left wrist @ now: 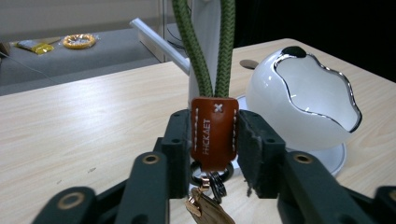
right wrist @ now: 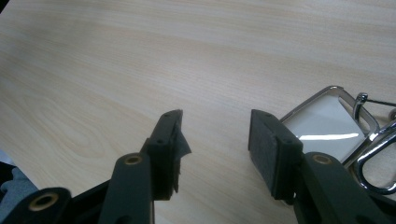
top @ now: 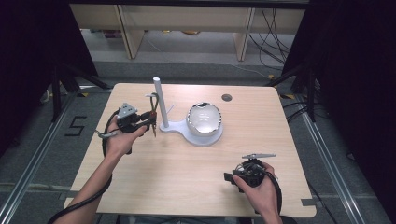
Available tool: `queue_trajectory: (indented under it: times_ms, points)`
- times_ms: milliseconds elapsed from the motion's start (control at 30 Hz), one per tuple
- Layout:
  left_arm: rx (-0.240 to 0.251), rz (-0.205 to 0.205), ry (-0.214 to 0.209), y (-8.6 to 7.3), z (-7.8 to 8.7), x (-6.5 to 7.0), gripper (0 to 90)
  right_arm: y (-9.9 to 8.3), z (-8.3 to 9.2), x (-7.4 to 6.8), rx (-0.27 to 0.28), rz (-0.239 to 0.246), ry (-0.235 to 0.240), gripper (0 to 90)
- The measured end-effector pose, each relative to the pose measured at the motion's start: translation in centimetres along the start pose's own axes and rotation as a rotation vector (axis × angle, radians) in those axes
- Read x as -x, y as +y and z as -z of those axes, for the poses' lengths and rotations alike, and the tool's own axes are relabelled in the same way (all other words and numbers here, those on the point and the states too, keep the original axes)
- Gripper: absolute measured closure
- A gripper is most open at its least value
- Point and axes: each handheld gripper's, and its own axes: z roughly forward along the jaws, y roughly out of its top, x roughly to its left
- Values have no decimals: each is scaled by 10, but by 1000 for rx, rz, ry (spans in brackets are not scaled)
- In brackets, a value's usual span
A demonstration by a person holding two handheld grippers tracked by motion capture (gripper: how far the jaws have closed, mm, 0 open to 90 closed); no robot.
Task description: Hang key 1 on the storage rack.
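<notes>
High view sits above the person's side, looking forward and down over the whole table (top: 154, 186). Left gripper view is low and close, sharing the white bowl (left wrist: 303, 105) with it. Right gripper view points steeply down at tabletop, probably inches-close.

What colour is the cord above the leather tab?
Olive green, braided cord; clearest in the left gripper view.

Two grippers are counted, the left gripper (top: 150, 120) and the right gripper (top: 243, 164). One white stand (top: 161, 100), one white bowl (top: 204, 118), one green cord keychain (left wrist: 214, 126) and one chrome clip (right wrist: 345, 135) are seen on one table (top: 177, 177)
</notes>
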Motion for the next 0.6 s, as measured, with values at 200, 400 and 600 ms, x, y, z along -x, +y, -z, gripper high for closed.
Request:
queue_trajectory:
  times_ms: [200, 400, 600]
  points:
    - [27, 7, 11, -5, 11, 0, 473, 4, 10, 9, 6, -26, -40, 556]
    - [36, 11, -1, -21, 28, 5, 432, 7, 22, 23, 33, -49, -61, 595]
    - [33, 23, -11, -44, 51, 14, 427, 22, 29, 47, -79, -136, -163, 710]
